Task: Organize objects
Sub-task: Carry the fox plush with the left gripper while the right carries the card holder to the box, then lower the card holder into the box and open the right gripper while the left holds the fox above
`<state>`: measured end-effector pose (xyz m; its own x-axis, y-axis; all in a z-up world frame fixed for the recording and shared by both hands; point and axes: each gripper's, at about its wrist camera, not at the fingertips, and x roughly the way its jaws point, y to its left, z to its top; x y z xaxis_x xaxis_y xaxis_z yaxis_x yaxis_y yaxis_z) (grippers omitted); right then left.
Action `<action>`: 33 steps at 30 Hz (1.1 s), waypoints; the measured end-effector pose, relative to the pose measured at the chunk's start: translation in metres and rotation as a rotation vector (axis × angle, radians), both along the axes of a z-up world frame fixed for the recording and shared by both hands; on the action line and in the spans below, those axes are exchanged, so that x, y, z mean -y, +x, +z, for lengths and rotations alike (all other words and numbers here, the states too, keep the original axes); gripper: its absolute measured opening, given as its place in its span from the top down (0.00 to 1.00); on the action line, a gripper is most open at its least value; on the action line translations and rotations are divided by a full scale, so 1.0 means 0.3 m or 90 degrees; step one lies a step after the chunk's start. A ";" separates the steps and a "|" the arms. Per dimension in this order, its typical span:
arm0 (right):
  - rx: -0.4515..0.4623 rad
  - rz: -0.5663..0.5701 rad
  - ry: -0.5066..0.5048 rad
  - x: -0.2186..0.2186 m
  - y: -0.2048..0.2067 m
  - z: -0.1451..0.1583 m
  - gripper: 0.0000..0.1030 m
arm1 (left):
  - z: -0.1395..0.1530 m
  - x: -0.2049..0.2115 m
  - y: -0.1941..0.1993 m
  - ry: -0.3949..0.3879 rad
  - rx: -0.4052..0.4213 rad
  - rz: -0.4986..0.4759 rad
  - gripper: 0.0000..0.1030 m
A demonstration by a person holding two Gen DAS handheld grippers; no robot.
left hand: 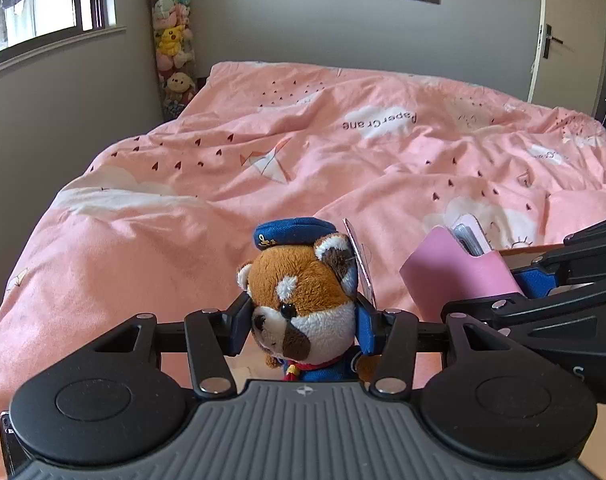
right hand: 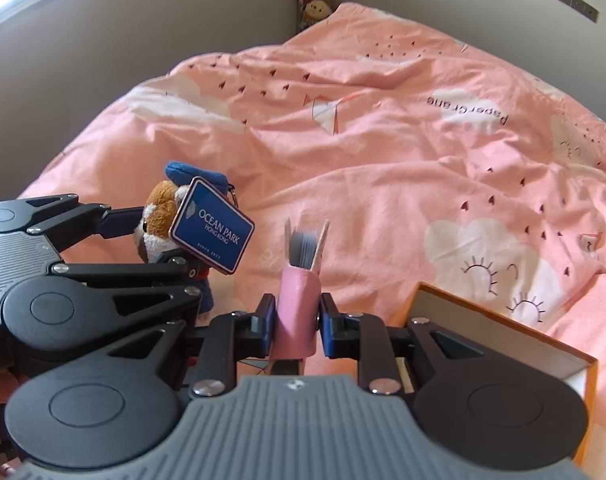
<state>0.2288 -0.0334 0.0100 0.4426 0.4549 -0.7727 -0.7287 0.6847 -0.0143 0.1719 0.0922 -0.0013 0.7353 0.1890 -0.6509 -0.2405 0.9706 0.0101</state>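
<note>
Plush red panda in blue cap (left hand: 303, 300) sits pinched by the left gripper (left hand: 303, 320). Right gripper (right hand: 297, 320) clamps a pink card sleeve (right hand: 297, 312) beside an orange-edged box (right hand: 503, 328).

plush red panda (left hand: 303, 304): blue cap, upright, clamped | pink pouch (right hand: 297, 308): upright, clamped beside it

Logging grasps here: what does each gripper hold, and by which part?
The left gripper clamps the plush red panda by the sides of its head. The right gripper pinches the pink pouch around its lower body.
</note>
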 end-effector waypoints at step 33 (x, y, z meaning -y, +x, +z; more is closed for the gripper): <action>-0.040 -0.278 0.026 0.687 0.148 -0.023 0.78 | 0.021 0.342 0.169 -0.169 -0.044 -0.284 0.43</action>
